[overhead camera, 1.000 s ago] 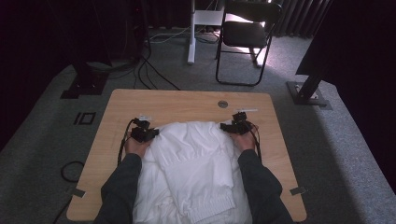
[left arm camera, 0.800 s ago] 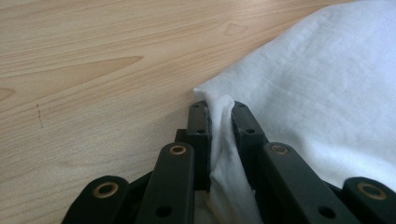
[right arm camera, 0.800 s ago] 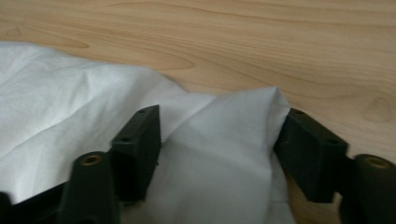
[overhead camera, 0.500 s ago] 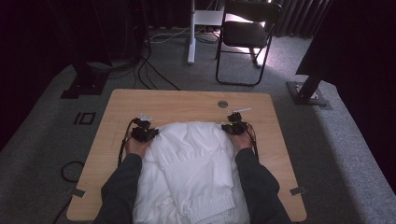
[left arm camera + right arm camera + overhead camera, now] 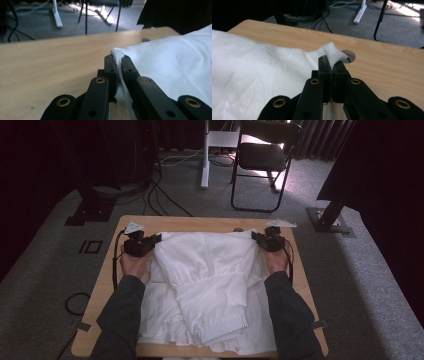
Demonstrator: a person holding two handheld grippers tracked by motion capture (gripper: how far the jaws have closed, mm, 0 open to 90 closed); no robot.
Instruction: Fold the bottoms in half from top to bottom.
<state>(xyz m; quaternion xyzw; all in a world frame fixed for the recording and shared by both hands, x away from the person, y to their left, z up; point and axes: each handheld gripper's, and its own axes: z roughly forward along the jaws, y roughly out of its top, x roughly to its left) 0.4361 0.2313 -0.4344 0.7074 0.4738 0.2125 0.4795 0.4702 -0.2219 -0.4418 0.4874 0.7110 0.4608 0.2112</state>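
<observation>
High view is showing a soft white cotton garment (image 5: pixel 207 285) sprawling over the light wooden table (image 5: pixel 110 285), far edge pulled taut. Left gripper (image 5: pixel 150 242) and right gripper (image 5: pixel 260 240) are each pinching a far corner, jaws clamped tight. Probably light, floppy stuff, so gripping corners is looking smart; bunched middle will likely be sagging.

white garment (image 5: pixel 210 285) hem cut off at bottom edge, table hole (image 5: pixel 350 56) half covered
</observation>
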